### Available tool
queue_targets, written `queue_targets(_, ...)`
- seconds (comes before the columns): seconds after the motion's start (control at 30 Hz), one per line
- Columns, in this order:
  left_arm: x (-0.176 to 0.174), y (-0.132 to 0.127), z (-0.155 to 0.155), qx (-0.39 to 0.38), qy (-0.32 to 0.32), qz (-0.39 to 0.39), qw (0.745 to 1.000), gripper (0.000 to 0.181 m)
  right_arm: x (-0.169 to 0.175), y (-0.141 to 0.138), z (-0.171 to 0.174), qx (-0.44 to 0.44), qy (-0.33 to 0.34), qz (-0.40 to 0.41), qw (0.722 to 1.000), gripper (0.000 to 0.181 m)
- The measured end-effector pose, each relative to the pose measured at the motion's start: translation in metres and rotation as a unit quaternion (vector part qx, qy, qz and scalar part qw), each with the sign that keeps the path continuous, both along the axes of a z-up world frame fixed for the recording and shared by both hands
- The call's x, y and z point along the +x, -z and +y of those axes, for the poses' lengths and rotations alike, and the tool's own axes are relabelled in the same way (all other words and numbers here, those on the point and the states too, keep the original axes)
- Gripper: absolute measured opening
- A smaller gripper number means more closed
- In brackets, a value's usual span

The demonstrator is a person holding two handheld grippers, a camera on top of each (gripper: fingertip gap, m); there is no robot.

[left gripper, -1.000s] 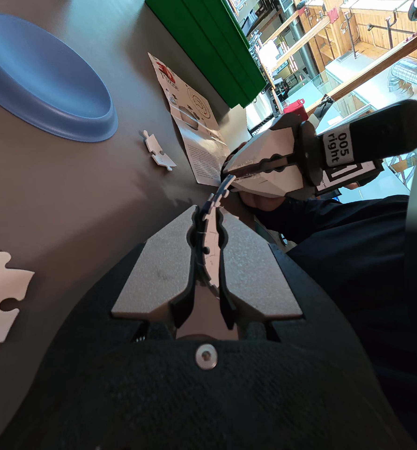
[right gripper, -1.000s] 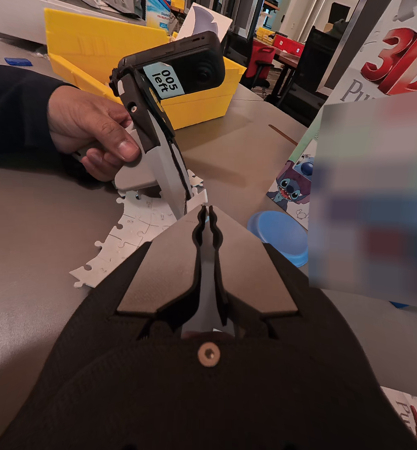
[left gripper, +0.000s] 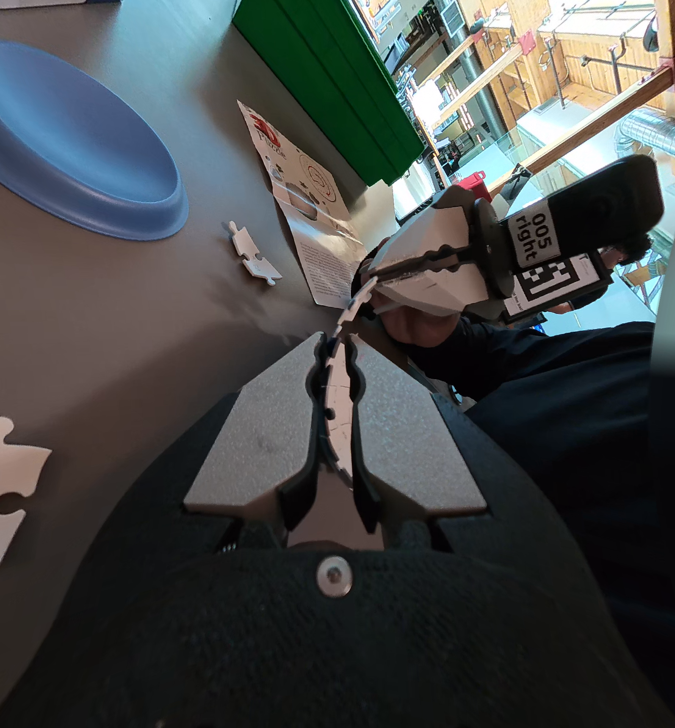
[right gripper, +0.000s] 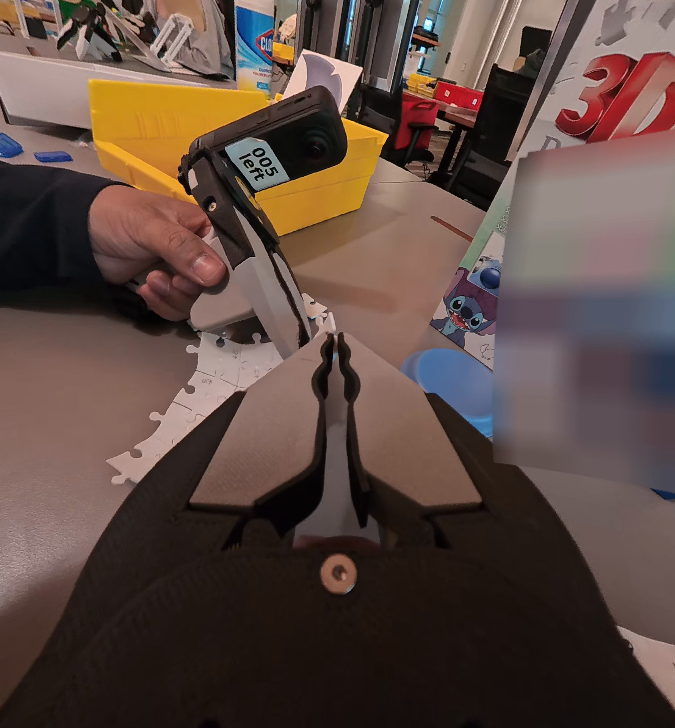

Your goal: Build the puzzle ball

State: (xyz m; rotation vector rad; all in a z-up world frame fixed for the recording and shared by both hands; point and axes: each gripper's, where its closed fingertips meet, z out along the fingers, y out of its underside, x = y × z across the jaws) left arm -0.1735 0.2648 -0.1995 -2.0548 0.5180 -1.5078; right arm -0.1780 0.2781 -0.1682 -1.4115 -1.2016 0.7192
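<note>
A curved strip of joined white puzzle pieces [left gripper: 337, 394] runs between my two grippers. My left gripper [left gripper: 336, 340] is shut on one end of the strip. My right gripper [left gripper: 369, 277] is shut on the other end, just beyond the left fingertips. In the right wrist view my right gripper [right gripper: 335, 338] is shut with a thin white edge between the jaws. There the left gripper [right gripper: 302, 340] points down right beside its tips. The rest of the strip [right gripper: 209, 378] curves off to the lower left over the grey table [right gripper: 52, 394].
A blue dish [left gripper: 72, 149] sits on the table, also in the right wrist view [right gripper: 454, 386]. Loose white pieces [left gripper: 253, 260] [left gripper: 1, 484] and a leaflet [left gripper: 308, 205] lie nearby. A green bin [left gripper: 328, 78], a yellow bin [right gripper: 308, 197] and the puzzle box [right gripper: 623, 98] stand around.
Both grippers stay shut on the strip. The right wrist view has tilted up a little, so the left gripper and yellow bin sit lower in it.
</note>
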Motion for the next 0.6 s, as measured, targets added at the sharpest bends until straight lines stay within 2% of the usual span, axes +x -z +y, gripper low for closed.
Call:
queue_targets(0.17, -0.004, 0.000, -0.001, 0.000, 0.003, 0.001, 1.000, 0.007, 0.002, -0.002, 0.000, -0.019, -0.008, 0.015, 1.000, 0.000)
queue_targets(0.3, -0.005, 0.011, -0.008, -0.014, 0.022, 0.037, 0.999, 0.006, 0.003, -0.003, 0.002, -0.046, -0.015, 0.026, 0.998, 0.000)
queue_targets(0.6, -0.007, 0.028, -0.020, -0.020, 0.041, 0.103, 0.994, 0.021, 0.001, -0.003, -0.002, -0.052, -0.028, 0.026, 0.998, 0.000)
